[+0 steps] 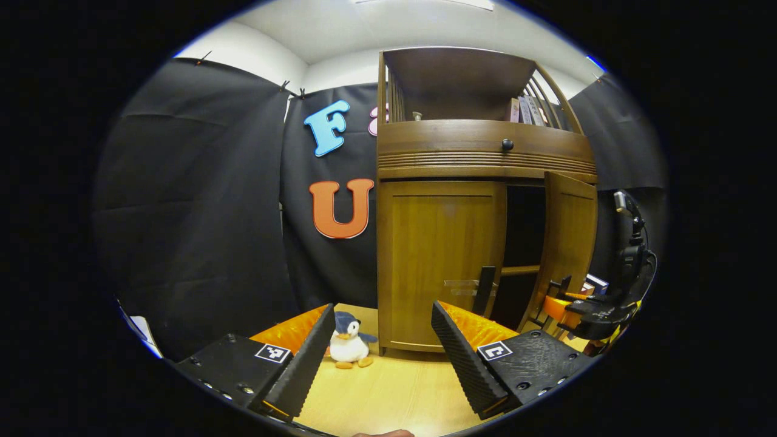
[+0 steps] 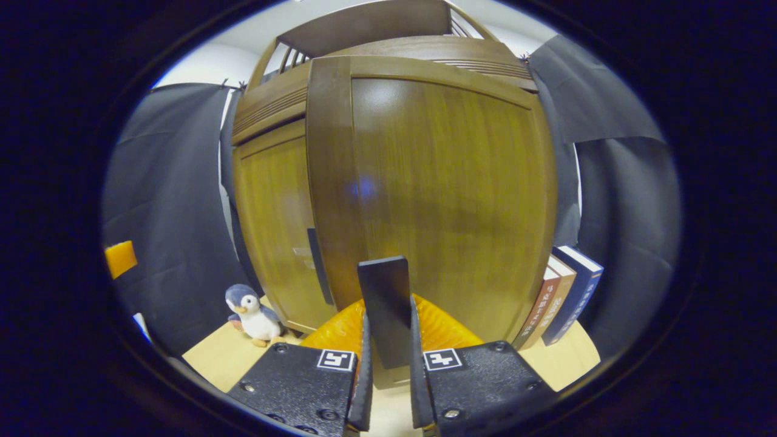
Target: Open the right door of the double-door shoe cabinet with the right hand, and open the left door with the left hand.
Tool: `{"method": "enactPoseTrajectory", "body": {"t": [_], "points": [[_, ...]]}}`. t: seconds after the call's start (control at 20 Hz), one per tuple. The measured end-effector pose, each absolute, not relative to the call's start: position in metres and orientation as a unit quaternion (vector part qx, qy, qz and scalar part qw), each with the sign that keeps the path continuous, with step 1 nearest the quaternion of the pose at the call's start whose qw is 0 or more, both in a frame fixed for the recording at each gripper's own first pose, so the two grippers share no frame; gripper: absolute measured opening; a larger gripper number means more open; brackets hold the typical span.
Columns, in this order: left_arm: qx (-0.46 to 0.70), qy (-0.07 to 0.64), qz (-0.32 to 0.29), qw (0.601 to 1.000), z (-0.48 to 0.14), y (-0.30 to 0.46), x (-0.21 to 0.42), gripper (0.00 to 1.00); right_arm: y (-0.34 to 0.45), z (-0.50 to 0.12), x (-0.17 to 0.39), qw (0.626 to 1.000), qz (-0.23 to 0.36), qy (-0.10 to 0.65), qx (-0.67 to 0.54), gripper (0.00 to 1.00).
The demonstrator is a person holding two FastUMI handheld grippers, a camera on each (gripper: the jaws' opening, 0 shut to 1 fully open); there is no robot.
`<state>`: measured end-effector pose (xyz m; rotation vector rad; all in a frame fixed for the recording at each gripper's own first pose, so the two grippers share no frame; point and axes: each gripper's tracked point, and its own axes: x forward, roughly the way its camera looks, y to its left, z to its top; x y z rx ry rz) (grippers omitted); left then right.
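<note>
The right hand-held gripper pinches the dark handle of the right door, and that door stands partly open. The left hand-held gripper is spread wide and holds nothing. It hangs over the tabletop, near a toy penguin. Farther off is the shoe cabinet, with its left door shut. The doors look stiff and hard and should swing easily. The best place to grab is the left door's handle.
</note>
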<state>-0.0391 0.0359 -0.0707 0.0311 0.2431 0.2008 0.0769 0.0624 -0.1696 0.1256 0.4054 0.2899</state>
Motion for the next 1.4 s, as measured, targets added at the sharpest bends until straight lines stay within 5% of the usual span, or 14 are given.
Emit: {"method": "enactPoseTrajectory", "body": {"t": [0.15, 0.2, 0.8, 1.4], "points": [[0.005, 0.125, 0.092, 0.988, -0.073, 0.025, -0.038, 0.89, 0.048, -0.167, 0.061, 0.967, 0.142, 0.203, 0.068, 0.28], [0.004, 0.126, 0.088, 0.988, -0.074, 0.021, -0.037, 0.96, 0.043, -0.168, 0.056, 0.967, 0.140, 0.203, 0.068, 0.28], [0.003, 0.138, 0.011, 0.990, -0.087, -0.043, -0.009, 0.94, -0.019, -0.163, 0.009, 0.968, 0.110, 0.215, 0.066, 0.23], [0.008, 0.149, -0.051, 0.988, -0.101, -0.101, 0.026, 0.93, -0.101, -0.159, -0.015, 0.970, 0.015, 0.226, 0.087, 0.10]]}}
